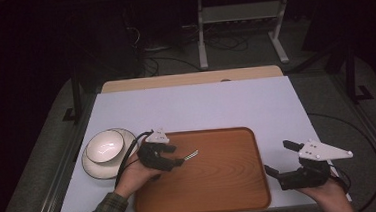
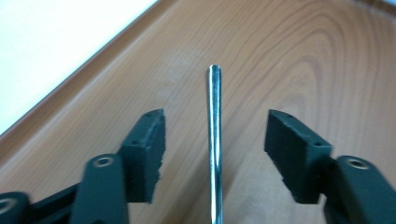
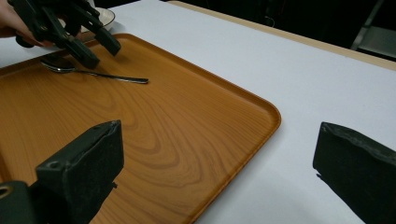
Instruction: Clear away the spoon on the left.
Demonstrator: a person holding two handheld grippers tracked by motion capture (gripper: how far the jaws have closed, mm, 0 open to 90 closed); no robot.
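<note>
High view: wooden tray (image 1: 221,184) on a white-covered desk (image 1: 201,105). Metal spoon (image 1: 191,154) lies flat on the tray's left part, handle toward the tray's middle. Left tongs (image 1: 177,156) hover over the spoon's bowl end, jaws apart, the handle between them untouched by either pad. Right tongs (image 1: 277,157) sit off the tray's right edge, jaws wide apart, nothing between them. White bowl (image 1: 104,145) rests on a plate (image 1: 92,169) just left of the tray.
</note>
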